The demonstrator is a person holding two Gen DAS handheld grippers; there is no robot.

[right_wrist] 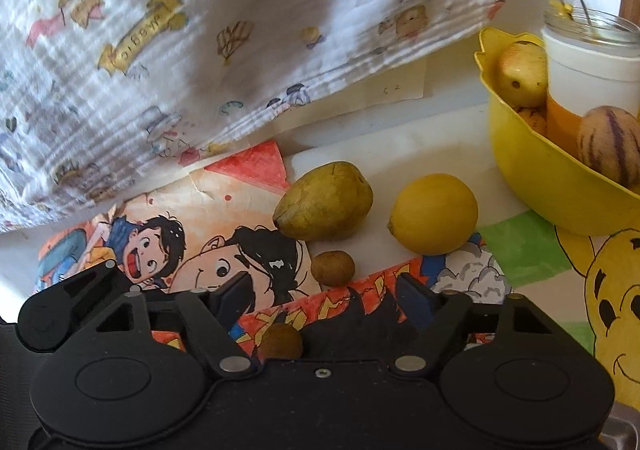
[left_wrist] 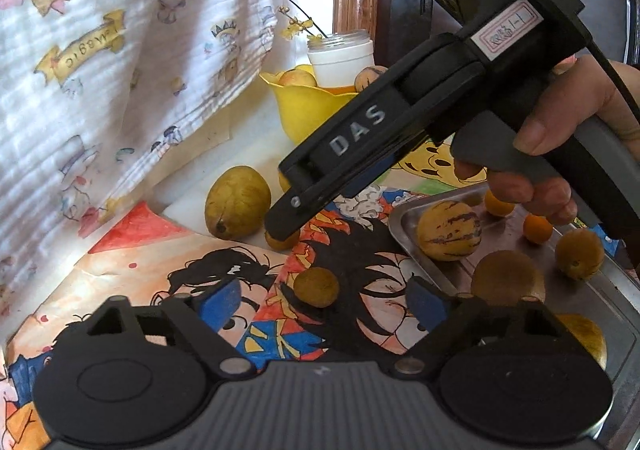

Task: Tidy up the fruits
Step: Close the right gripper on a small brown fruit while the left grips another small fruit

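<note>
Landmark: the yellow bowl (right_wrist: pixel 532 178) is being taken as the reference; its right side is being cut off by the right wrist view's edge.
Bowl contents: a striped fruit (right_wrist: pixel 608 146) and a pale fruit (right_wrist: pixel 522 72) are being held inside; a white jar (right_wrist: pixel 592 62) is seen behind them, and whether it is standing in the bowl cannot be told.
Lemon (right_wrist: pixel 436 214): lying just left of the bowl, apart from it.
Green fruit (right_wrist: pixel 324 202): lying further left of the bowl, beside the lemon.
Small brown fruit (right_wrist: pixel 333 268): lying in front of the green fruit, beyond the right gripper's tips.
Right gripper (right_wrist: pixel 326 290): fingers are being held apart, nothing clamped; in the left wrist view its tip is hiding most of a small fruit.
Round brown fruit (left_wrist: pixel 316 287): lying between the left gripper's tips, untouched.
Left gripper (left_wrist: pixel 324 300): fingers are being held wide apart, empty.
Tray (left_wrist: pixel 404 226): lying nearer the camera than the bowl, partly being hidden by a hand (left_wrist: pixel 560 138) and the left gripper's body; a striped fruit and several orange and brown fruits are lying on it.
Cloth (left_wrist: pixel 120 70): hanging left of the bowl, covering what is behind it.
</note>
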